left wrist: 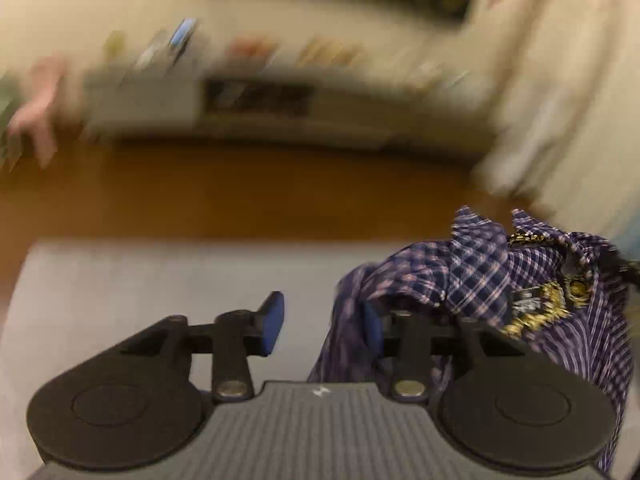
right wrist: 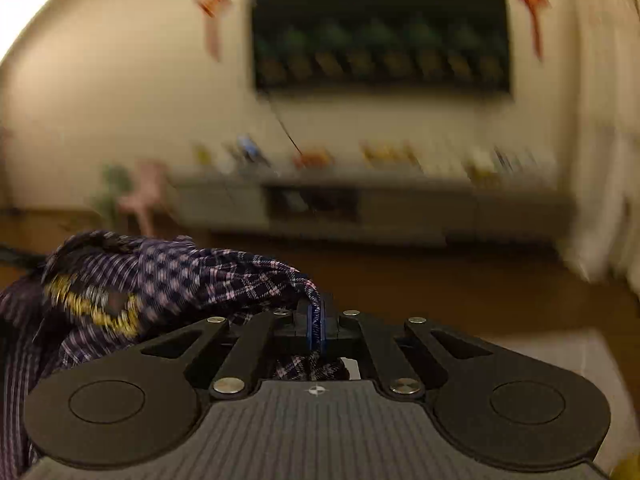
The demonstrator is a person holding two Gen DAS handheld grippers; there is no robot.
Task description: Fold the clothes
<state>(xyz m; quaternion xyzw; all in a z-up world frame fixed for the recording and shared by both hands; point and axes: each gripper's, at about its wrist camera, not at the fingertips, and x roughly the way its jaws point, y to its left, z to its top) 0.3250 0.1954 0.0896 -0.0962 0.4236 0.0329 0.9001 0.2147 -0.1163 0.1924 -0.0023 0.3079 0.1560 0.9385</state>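
Plaid shirt (right wrist: 168,276) with gold embroidered crest (left wrist: 536,312), lettering unreadable

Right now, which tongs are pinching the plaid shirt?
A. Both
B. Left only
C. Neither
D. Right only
D: the right tongs are closed on a fold of the shirt, while the left tongs stand open, the cloth draped over one finger, not pinched.
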